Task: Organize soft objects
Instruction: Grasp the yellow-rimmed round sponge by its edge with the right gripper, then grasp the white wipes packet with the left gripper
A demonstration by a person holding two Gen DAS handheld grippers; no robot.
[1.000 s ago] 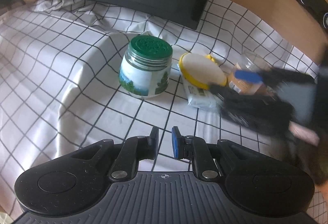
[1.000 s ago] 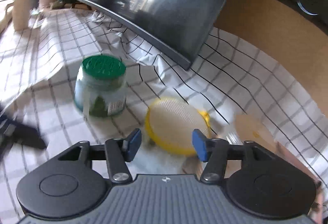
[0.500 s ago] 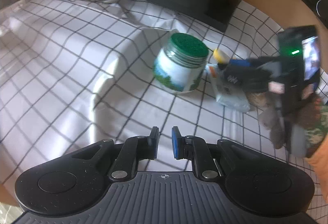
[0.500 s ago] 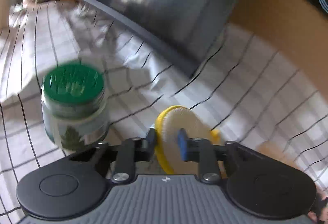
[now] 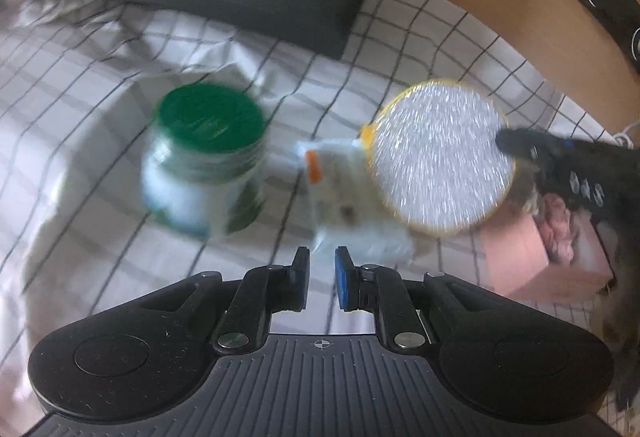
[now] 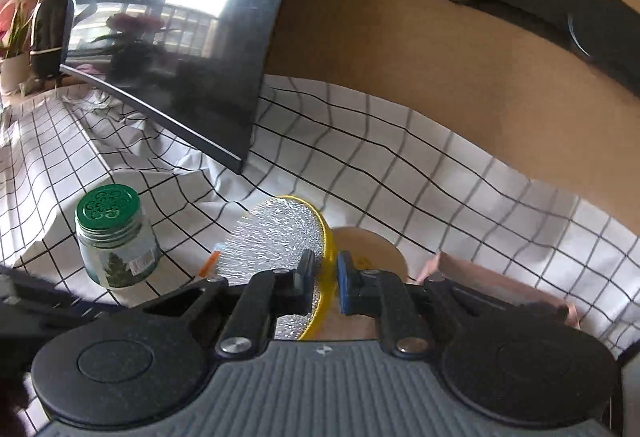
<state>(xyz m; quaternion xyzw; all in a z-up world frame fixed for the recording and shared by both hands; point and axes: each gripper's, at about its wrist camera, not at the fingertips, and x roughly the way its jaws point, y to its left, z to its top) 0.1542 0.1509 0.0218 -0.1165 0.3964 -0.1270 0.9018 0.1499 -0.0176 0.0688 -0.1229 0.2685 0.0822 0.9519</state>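
We find the round yellow-rimmed white scrubbing pad (image 6: 280,237) pinched at its rim between the right gripper (image 6: 323,279) fingers, clear of the tabletop, light and pliant, while the left gripper (image 5: 322,279) fingers sit nearly together, empty.

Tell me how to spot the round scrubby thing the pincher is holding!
Find the big dark screen leaning over the checked cloth. Below its corner stands a green-lidded jar; just right of that, the right gripper pinches a round sponge on edge. Only it has a yellow rim and glittery white face.
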